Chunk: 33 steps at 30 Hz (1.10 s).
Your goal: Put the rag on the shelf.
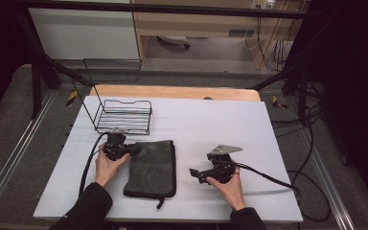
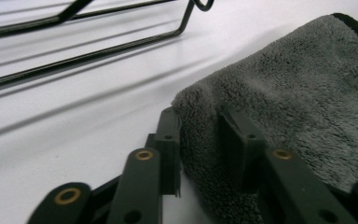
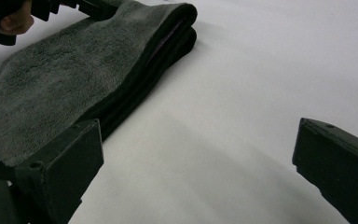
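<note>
A folded grey towel point(image 1: 152, 166) lies flat on the white table, with a black edge and a small loop at its near end. My left gripper point(image 1: 134, 149) is at the towel's far left corner. In the left gripper view its jaws are shut on the towel point(image 2: 307, 93), and the pile bulges up between the left gripper's point(image 2: 204, 135) jaws. My right gripper point(image 1: 195, 173) rests on the table a short way right of the towel and points at it. It point(image 3: 198, 158) is wide open with bare table between its jaws. The towel's point(image 3: 74, 79) folded layers lie ahead to its left.
A black wire rack point(image 1: 124, 116) stands just beyond the left gripper, its base wires point(image 2: 84, 51) close by. The white table sheet point(image 1: 230, 124) stretches to the right and back. Cables point(image 1: 268, 177) trail from both grippers. The other hand point(image 3: 9, 18) is at the towel's far corner.
</note>
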Available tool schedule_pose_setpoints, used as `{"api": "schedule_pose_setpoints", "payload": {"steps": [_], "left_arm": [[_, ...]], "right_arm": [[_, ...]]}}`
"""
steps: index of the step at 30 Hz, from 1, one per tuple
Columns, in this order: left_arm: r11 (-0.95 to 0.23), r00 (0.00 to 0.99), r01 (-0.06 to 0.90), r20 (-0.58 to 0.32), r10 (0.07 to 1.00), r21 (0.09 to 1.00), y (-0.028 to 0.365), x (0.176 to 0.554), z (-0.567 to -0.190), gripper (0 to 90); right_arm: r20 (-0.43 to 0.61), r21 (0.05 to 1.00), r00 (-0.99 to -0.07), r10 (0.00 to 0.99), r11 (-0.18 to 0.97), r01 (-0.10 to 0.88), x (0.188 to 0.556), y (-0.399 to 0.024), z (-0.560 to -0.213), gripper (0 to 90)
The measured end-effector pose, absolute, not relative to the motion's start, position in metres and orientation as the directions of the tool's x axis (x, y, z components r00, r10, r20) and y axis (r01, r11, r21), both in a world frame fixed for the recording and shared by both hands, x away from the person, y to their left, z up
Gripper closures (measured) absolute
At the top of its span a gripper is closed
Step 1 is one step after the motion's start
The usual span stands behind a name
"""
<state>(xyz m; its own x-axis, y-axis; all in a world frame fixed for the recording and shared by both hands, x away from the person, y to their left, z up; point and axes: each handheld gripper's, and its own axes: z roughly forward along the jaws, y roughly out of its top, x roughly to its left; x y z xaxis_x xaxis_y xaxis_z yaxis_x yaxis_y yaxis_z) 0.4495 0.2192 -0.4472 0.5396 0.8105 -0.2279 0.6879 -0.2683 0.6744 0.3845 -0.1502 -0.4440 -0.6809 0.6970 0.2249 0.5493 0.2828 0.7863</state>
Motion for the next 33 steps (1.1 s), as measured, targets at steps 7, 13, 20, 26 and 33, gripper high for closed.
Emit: {"api": "schedule_pose_setpoints", "payload": {"steps": [7, 13, 20, 26, 33], "left_arm": [[-0.271, 0.539, 0.692, -0.23, 0.81, 0.669, 0.218, 0.45, -0.447, 74.2], [-0.274, 0.542, 0.689, -0.224, 0.81, 0.671, 0.218, 0.449, -0.447, 74.9], [-0.277, 0.544, 0.685, -0.22, 0.81, 0.674, 0.218, 0.449, -0.447, 74.8], [-0.281, 0.548, 0.681, -0.217, 0.808, 0.676, 0.218, 0.449, -0.447, 74.8], [-0.285, 0.553, 0.676, -0.214, 0.805, 0.679, 0.218, 0.449, -0.448, 74.7]], "right_arm": [[0.213, 0.796, -0.679, 0.702, 0.279, 0.538, 0.392, -0.135, -0.436, 0.7], [0.204, 0.809, -0.671, 0.713, 0.263, 0.525, 0.407, -0.109, -0.424, 1.6], [0.22, 0.791, -0.654, 0.724, 0.261, 0.554, 0.432, -0.077, -0.421, 10.5], [0.231, 0.773, -0.621, 0.749, 0.247, 0.585, 0.451, -0.064, -0.429, 22.8], [0.187, 0.741, -0.629, 0.755, 0.312, 0.594, 0.466, -0.051, -0.442, 44.5]]}}
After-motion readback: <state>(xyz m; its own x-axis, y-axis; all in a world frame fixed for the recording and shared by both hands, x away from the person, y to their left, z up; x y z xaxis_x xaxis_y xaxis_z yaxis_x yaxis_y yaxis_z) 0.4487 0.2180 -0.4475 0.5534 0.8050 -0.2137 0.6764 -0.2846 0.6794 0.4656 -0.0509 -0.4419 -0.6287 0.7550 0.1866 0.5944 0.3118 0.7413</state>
